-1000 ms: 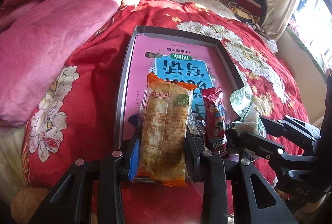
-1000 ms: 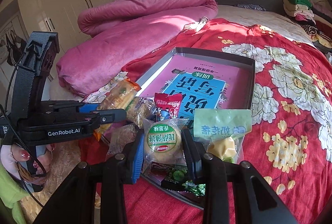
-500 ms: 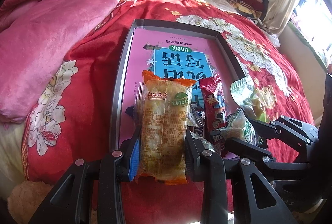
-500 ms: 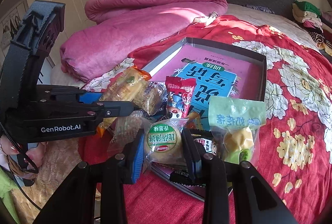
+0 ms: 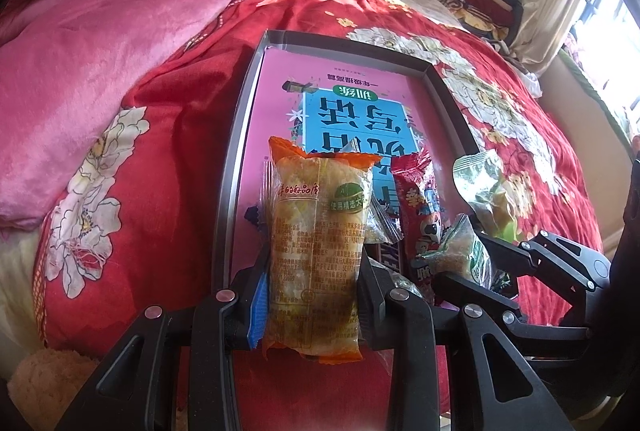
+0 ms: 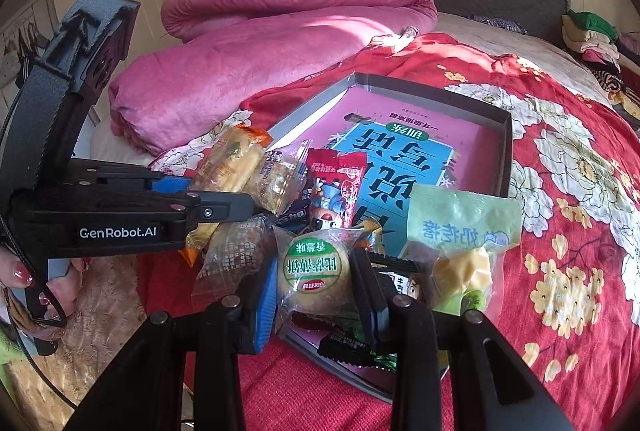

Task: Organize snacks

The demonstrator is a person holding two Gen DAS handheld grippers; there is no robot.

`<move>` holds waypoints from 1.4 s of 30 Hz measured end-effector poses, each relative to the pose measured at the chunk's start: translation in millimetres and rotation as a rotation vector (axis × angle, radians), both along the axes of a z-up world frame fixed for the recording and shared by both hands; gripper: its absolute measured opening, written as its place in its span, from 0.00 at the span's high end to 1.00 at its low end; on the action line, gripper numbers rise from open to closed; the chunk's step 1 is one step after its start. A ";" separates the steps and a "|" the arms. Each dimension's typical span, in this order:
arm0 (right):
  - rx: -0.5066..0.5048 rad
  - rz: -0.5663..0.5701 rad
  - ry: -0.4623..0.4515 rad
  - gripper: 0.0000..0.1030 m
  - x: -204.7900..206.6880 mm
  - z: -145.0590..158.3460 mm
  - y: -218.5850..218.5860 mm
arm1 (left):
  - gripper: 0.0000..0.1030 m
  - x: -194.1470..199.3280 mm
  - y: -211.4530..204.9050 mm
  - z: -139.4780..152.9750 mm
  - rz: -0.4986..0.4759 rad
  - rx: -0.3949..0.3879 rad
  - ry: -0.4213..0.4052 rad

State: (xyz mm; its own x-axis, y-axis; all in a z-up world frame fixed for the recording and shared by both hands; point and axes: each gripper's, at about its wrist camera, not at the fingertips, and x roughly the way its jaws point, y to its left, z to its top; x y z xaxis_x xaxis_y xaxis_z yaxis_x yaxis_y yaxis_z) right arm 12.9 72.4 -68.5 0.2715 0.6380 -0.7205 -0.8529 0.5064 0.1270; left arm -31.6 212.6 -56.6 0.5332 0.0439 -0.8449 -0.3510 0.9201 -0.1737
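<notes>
Both grippers have edged closer over the shallow grey cardboard tray (image 5: 236,167) on the bed. Left gripper (image 5: 314,295) jaws clamp the long orange-ended pastry packet (image 5: 314,251); right gripper (image 6: 314,283) jaws clamp the round clear-wrapped cake (image 6: 314,271). Risk: slick film slipping free, or grippers colliding and scattering the heaped snacks.

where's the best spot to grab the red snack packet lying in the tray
Grip the red snack packet across its narrow middle, coming from above, fingers on its two long edges. It lies flat and long atop other snacks in the tray, and its crimped ends are flimsy.
</notes>
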 end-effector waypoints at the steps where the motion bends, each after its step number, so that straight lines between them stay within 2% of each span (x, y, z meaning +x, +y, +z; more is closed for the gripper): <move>1: 0.004 0.000 0.008 0.65 0.7 -0.1 -0.7 | 0.64 0.0 0.0 -0.1 0.000 0.001 0.000; 8: 0.016 0.006 0.040 0.65 2.3 0.3 -3.6 | 0.64 -0.1 0.1 -0.1 0.000 0.003 0.000; 12: 0.024 0.007 0.042 0.59 1.0 3.0 -6.4 | 0.64 0.0 0.4 0.1 0.001 0.002 -0.001; 17: 0.045 -0.004 0.029 0.56 0.9 10.1 -14.8 | 0.63 0.1 -0.3 2.1 0.002 0.008 -0.005; 18: 0.050 -0.009 0.026 0.55 1.4 11.7 -16.8 | 0.62 0.1 -0.5 2.6 0.003 0.008 -0.007; 20: 0.053 -0.022 0.016 0.53 2.2 14.6 -20.5 | 0.52 -0.7 -1.4 4.8 -0.001 0.004 -0.016; 26: 0.065 -0.068 -0.022 0.47 7.2 23.9 -31.8 | 0.40 -4.9 -4.3 15.2 0.008 0.029 -0.057; 32: 0.084 -0.124 -0.067 0.41 12.4 37.5 -45.6 | 0.31 -11.9 -6.5 29.3 0.047 0.062 -0.092; 35: 0.110 -0.152 -0.084 0.38 15.5 48.2 -56.7 | 0.27 -16.7 -9.2 38.4 0.071 0.052 -0.117; 42: 0.153 -0.179 -0.117 0.24 14.3 75.7 -80.6 | 0.26 -23.6 -36.6 52.4 0.052 0.085 -0.104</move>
State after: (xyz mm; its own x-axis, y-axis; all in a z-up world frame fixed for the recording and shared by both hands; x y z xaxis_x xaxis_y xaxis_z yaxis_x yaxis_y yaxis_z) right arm 27.2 -8.1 7.3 0.4659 0.6715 -0.5763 -0.7648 0.6331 0.1195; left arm -55.2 175.9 -4.2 0.6128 0.1431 -0.7772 -0.3829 0.9141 -0.1336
